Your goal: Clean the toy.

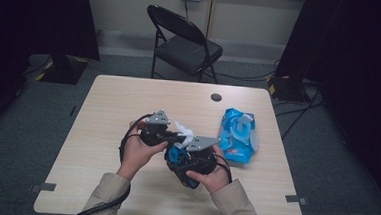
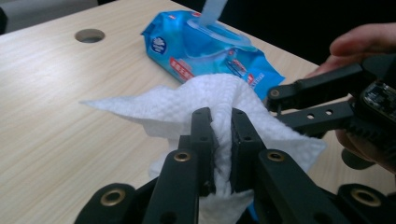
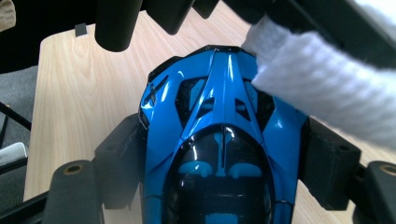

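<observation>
Half the toy car (image 3: 219, 154) behind right claw (image 3: 224, 154)

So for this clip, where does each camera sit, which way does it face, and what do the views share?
High view: above the person's side, looking down on the pale wooden table; forearms, both hands.
Left gripper view: rides the left gripper, jaws shut on a white wet wipe; blue wipes packet behind.
Right gripper view: rides the right gripper, clamping a glossy blue toy car.
Shared: the wipe, meeting the car in the right gripper view.

dim, soft, dark surroundings
</observation>
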